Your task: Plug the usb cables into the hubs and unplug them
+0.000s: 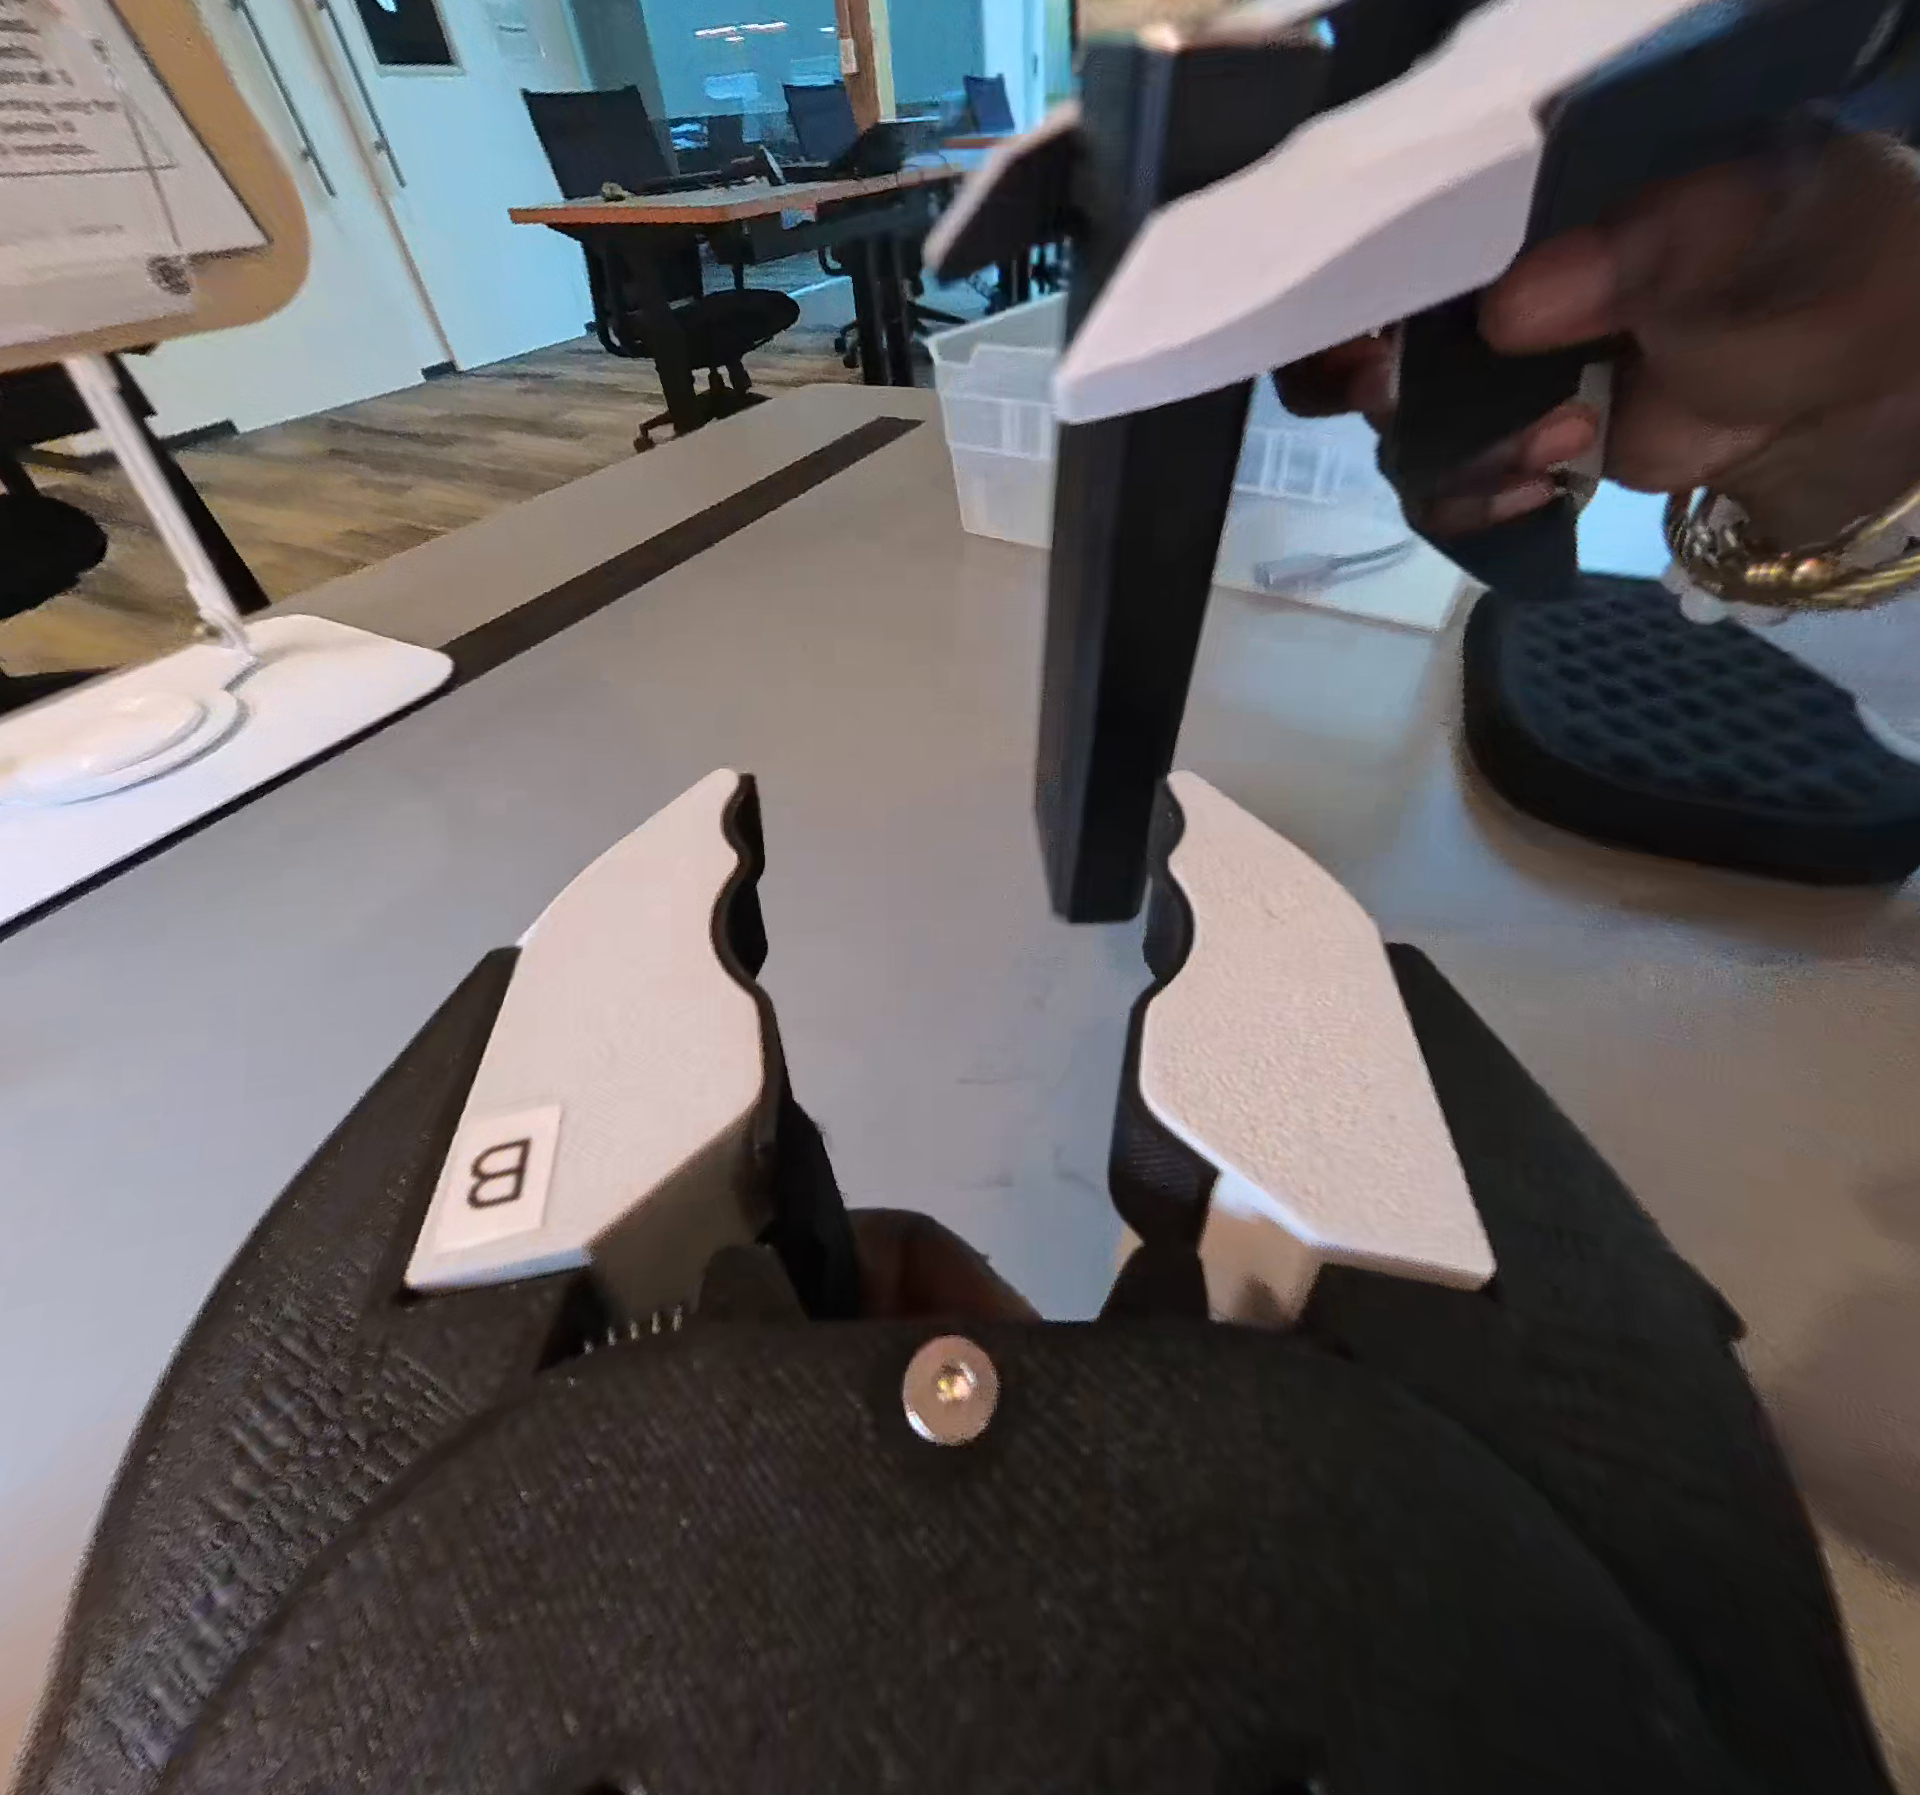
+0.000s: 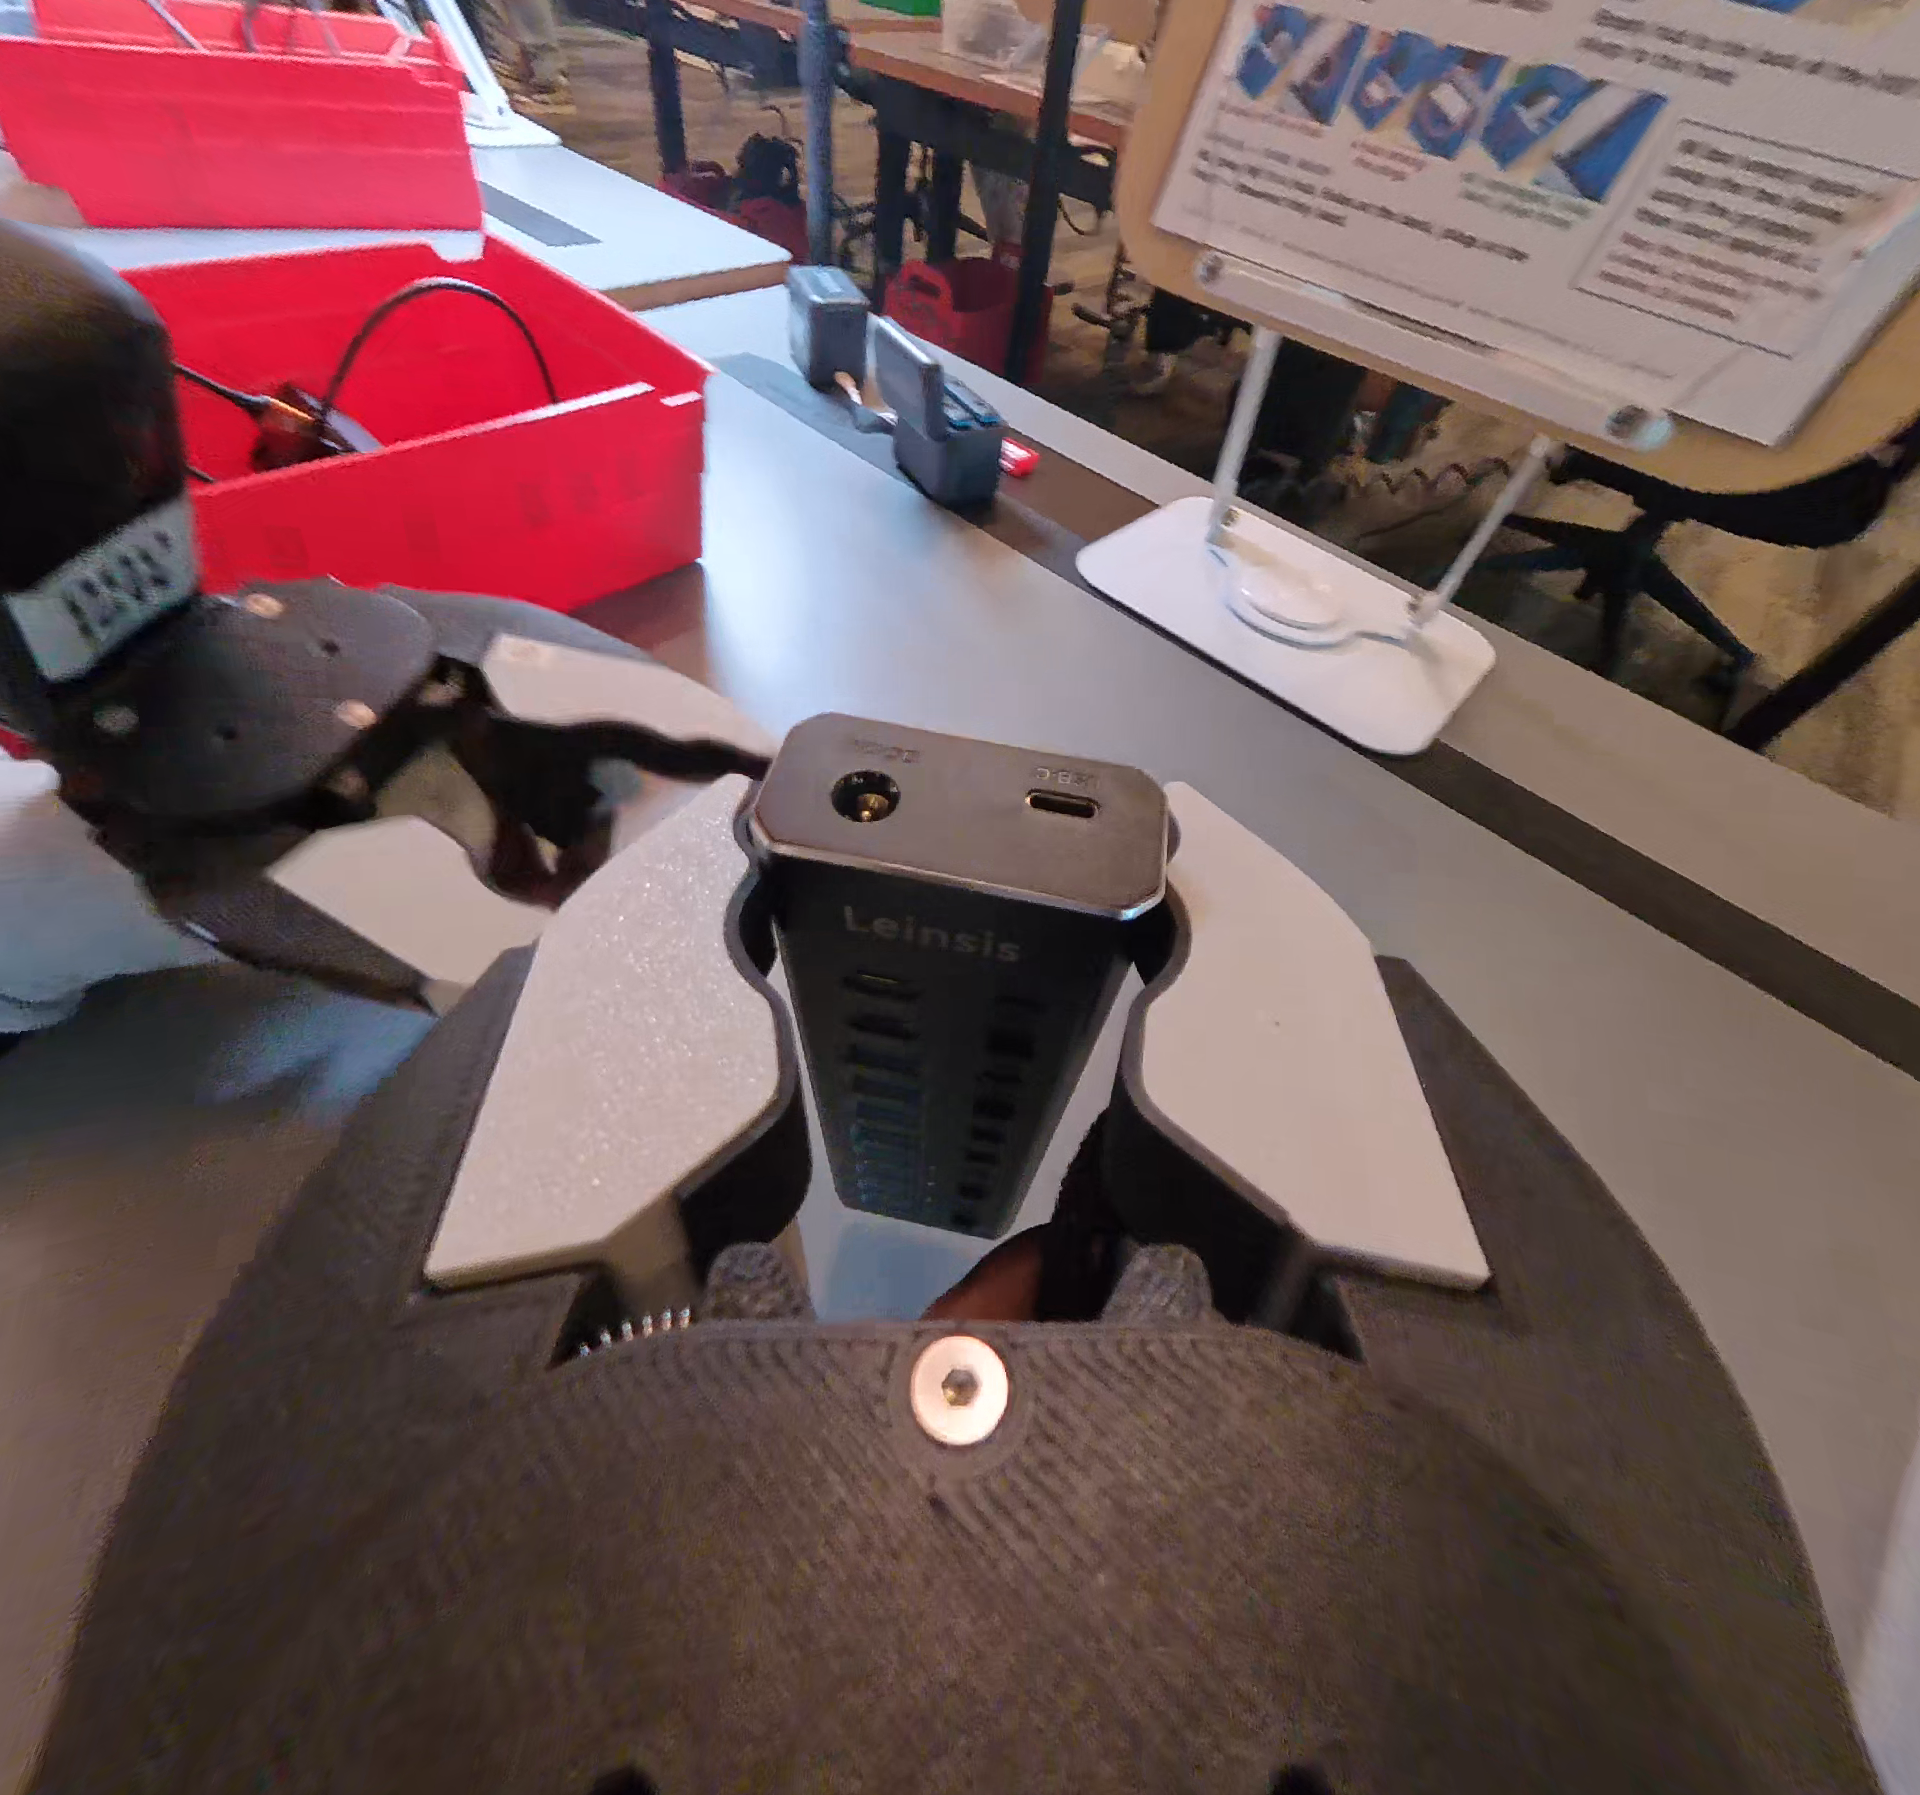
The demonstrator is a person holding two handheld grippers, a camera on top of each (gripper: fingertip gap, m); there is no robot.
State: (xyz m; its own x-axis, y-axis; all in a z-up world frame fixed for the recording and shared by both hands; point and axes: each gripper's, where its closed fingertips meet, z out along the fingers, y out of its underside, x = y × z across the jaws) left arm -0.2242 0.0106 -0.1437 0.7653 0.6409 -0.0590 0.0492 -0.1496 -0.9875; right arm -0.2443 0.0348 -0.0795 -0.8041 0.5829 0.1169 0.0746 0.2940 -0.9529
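Right gripper jaws clamp a long black hub — port rows down its face — left gripper jaws wide.

Black multi-port hub, upright, clamped.

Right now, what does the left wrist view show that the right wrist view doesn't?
Only the left wrist view: the open left gripper with nothing between its fingers, and a white bin. Only the right wrist view: red bins holding a black cable, and the hub's end sockets. Both: the black hub clamped in the right gripper, over the grey table.
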